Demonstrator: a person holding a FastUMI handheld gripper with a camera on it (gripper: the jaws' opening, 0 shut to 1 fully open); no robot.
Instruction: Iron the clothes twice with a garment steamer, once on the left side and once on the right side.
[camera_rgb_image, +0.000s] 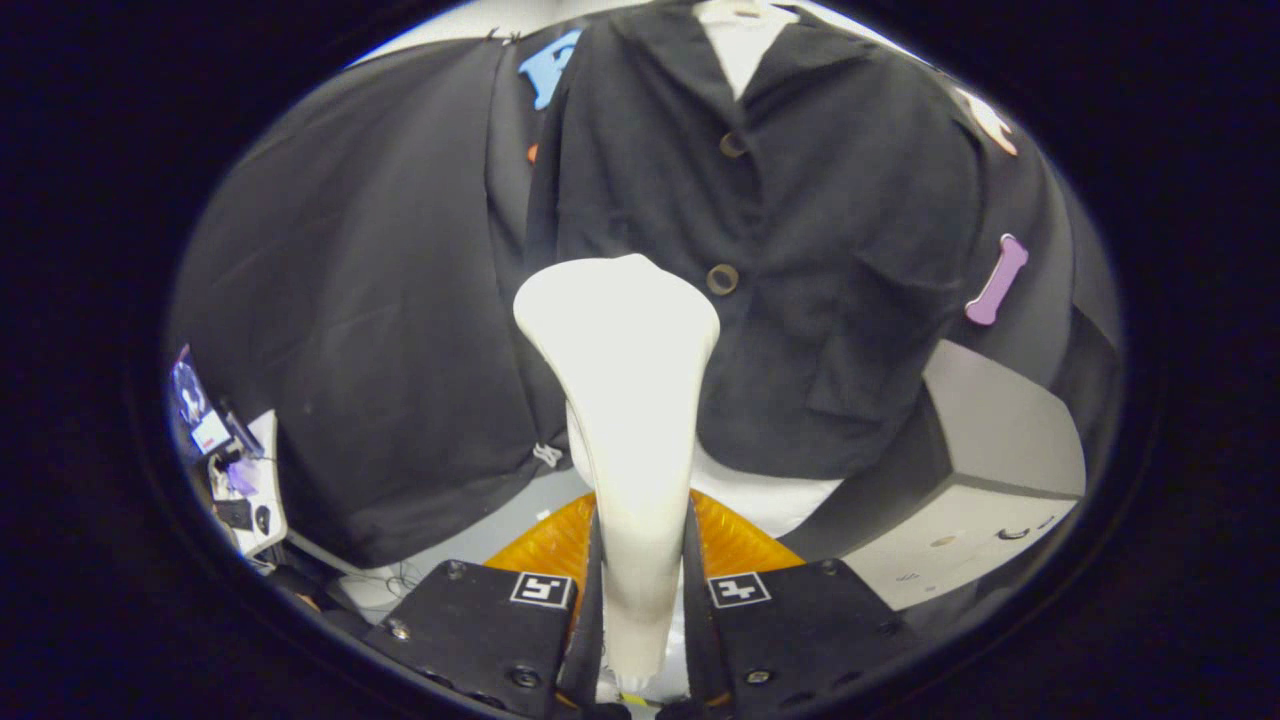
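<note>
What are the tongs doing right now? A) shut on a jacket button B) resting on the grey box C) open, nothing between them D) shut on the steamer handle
D: the tongs are closed on the white steamer handle, one finger pressing each side, with its head raised in front of the dark jacket.

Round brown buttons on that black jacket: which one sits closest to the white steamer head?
The lower round brown button, just beside the white steamer head gripped by the hand-held gripper. The upper button sits near the collar.
</note>
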